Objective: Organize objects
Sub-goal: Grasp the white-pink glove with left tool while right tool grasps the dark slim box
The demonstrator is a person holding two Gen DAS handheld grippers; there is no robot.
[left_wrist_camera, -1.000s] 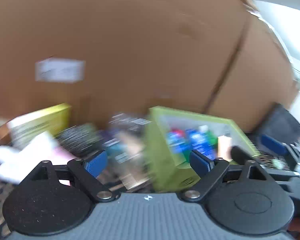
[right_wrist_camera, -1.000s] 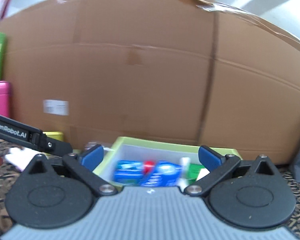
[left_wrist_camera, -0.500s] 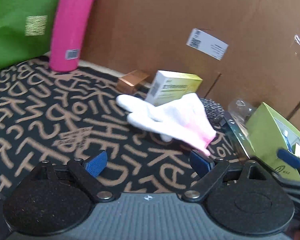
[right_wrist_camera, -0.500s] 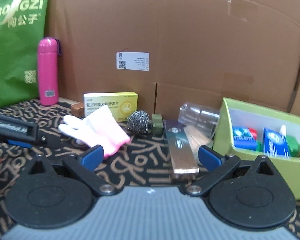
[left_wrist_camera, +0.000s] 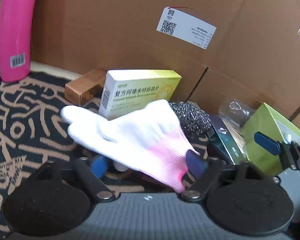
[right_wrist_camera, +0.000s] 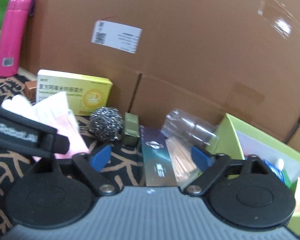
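Note:
A white and pink glove (left_wrist_camera: 138,134) lies on the patterned mat, its cuff between the open fingers of my left gripper (left_wrist_camera: 148,165); it also shows in the right wrist view (right_wrist_camera: 56,110). My right gripper (right_wrist_camera: 152,158) is open and empty above a long dark flat box (right_wrist_camera: 158,160) and a pack of wooden sticks (right_wrist_camera: 182,160). A steel scourer (right_wrist_camera: 106,126), a small olive box (right_wrist_camera: 131,129) and a clear plastic cup (right_wrist_camera: 188,128) lie behind them. A yellow medicine box (left_wrist_camera: 138,92) stands behind the glove.
A green bin (right_wrist_camera: 270,152) with blue packets stands at the right. A pink bottle (left_wrist_camera: 16,30) and a green bag (right_wrist_camera: 2,4) stand at the far left. A small copper box (left_wrist_camera: 84,87) lies by the medicine box. A cardboard wall (left_wrist_camera: 130,24) closes the back.
My left gripper has moved forward to the glove, whose cuff now lies between its fingers. My right gripper has moved closer to the dark flat box and the sticks.

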